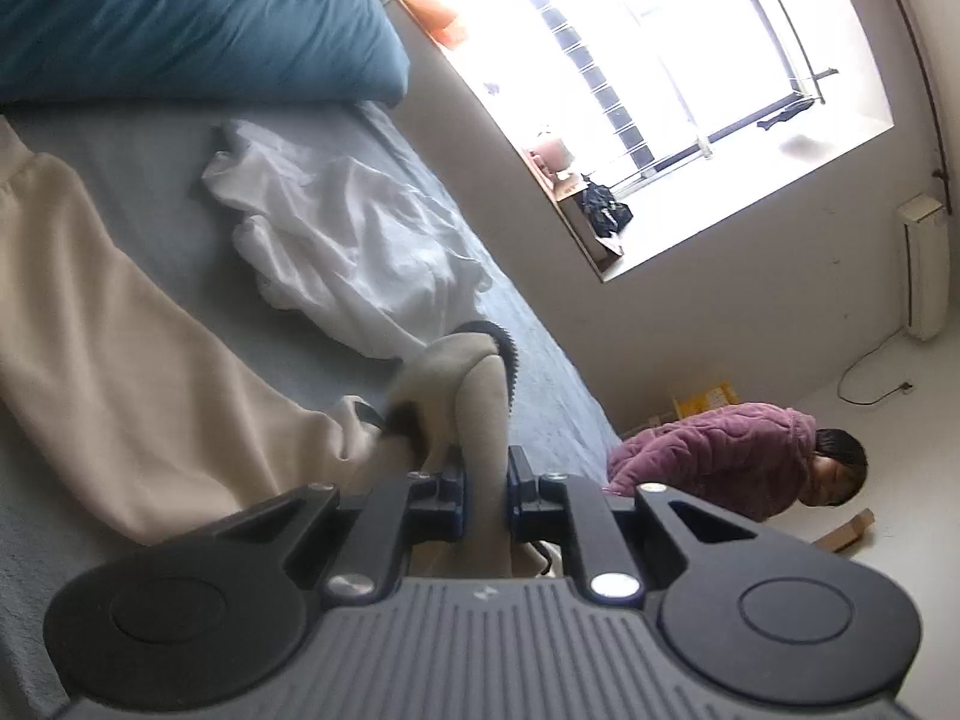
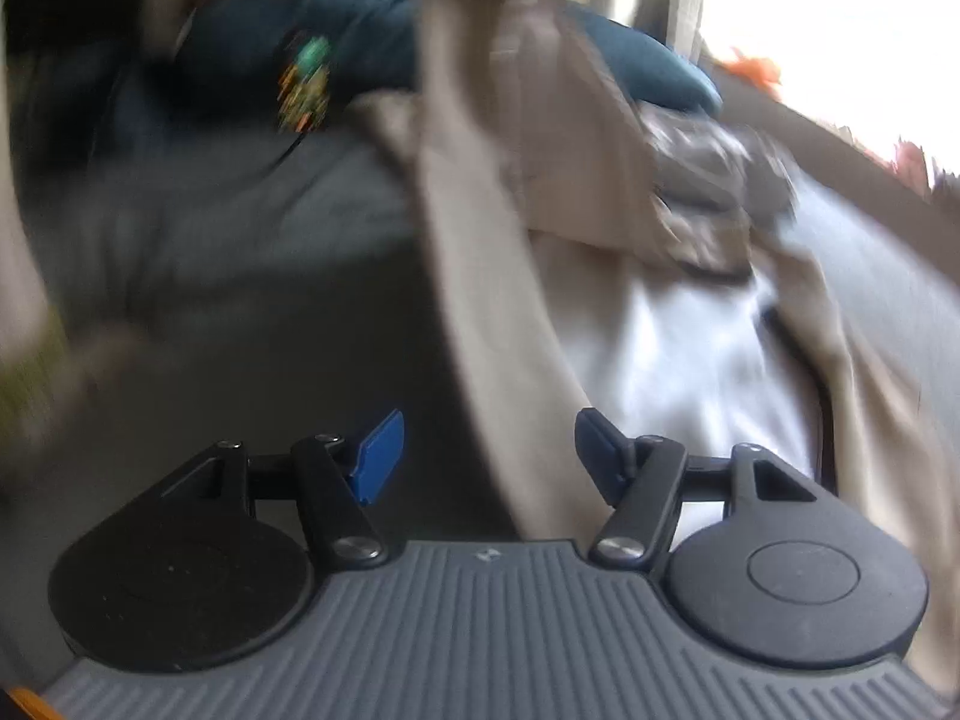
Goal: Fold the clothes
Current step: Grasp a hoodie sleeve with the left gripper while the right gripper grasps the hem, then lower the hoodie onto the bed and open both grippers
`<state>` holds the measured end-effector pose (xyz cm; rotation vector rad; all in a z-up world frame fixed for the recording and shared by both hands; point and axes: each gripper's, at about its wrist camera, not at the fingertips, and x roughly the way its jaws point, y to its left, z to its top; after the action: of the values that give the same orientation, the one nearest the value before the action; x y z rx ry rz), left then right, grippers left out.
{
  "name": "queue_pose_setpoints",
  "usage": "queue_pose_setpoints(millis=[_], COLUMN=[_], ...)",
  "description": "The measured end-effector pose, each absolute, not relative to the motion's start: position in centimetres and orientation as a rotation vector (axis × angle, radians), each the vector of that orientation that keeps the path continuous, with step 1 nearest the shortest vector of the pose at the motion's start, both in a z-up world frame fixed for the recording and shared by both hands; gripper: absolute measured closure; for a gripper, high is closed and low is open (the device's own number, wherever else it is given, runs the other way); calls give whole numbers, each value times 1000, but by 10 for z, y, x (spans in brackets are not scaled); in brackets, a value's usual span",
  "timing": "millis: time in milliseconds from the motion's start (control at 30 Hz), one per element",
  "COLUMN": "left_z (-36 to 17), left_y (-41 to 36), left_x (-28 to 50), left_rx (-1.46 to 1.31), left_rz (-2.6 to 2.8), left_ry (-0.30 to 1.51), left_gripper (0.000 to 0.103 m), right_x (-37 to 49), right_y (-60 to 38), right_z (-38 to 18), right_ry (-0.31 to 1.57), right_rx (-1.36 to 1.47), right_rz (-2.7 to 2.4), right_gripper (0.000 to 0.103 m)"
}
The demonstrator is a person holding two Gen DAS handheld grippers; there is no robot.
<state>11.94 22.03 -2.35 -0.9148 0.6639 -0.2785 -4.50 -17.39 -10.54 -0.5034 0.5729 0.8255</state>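
A: Your left gripper (image 1: pixel 480 474): grey ribbed housing, two black round discs at the sides, black linkage arms, silver screws at the pivots.

B: And the right gripper (image 2: pixel 489 450)?

A: Same build as yours on the left. Blue pads (image 2: pixel 379 453) on black fingers, small logo mark on the ribbed grey body.

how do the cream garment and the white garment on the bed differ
The cream garment is long, fairly smooth and stretched out, with one end pinched in the left gripper. The white garment is smaller, crumpled in a heap and untouched. Both lie on the grey-blue bed.
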Motion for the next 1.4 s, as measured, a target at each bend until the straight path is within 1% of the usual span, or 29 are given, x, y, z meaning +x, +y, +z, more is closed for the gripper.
queue_pose_setpoints(millis=[133, 200, 233, 267, 400, 467, 500, 600, 633, 667, 767, 900, 1000, 1067, 1167, 1233, 1333, 1400], left_z=[-30, -32, -32, -32, -32, -30, -28, -24, -23, -22, -11, 8, 7, -7, -43, -67, -66, -49], left_y=[221, 221, 222, 222, 221, 221, 221, 223, 224, 226, 235, 244, 240, 235, 227, 222, 221, 212], left_x=[120, 117, 115, 114, 109, 106, 104, 96, 93, 91, 76, 36, -6, -32, -58, -65, -66, -65], left_rx=[-903, -896, -899, -904, -906, -889, -879, -848, -835, -824, -762, -595, -442, -363, -279, -219, -190, -180], left_rz=[-277, -280, -277, -273, -259, -252, -248, -228, -216, -204, -178, -180, -206, -212, -197, -175, -207, -313], left_ry=[673, 669, 667, 666, 674, 681, 682, 686, 689, 693, 713, 769, 861, 930, 1009, 1056, 1029, 966], left_gripper=[90, 90, 90, 90, 90, 90, 90, 90, 90, 90, 90, 90, 90, 90, 90, 90, 91, 91], right_x=[-38, -31, -27, -24, -13, -16, -18, -17, -14, -12, -6, -10, -22, -31, -34, -36, -34, -24], right_y=[-150, -142, -137, -134, -126, -121, -117, -108, -106, -106, -120, -167, -188, -186, -170, -161, -152, -160], right_z=[-122, -129, -132, -135, -141, -143, -144, -152, -154, -154, -132, -84, -74, -87, -130, -157, -189, -181], right_ry=[507, 485, 473, 470, 496, 476, 459, 435, 429, 416, 443, 567, 693, 789, 948, 1014, 1113, 1164], right_rx=[-591, -609, -618, -621, -591, -616, -638, -699, -711, -718, -582, -226, -122, -137, -138, -126, -93, -22], right_rz=[811, 798, 792, 785, 788, 792, 791, 768, 747, 719, 743, 1032, 1228, 1301, 1341, 1335, 1318, 1289], right_gripper=[41, 56, 73, 80, 80, 76, 75, 77, 93, 102, 102, 102, 102, 102, 102, 102, 101, 99])
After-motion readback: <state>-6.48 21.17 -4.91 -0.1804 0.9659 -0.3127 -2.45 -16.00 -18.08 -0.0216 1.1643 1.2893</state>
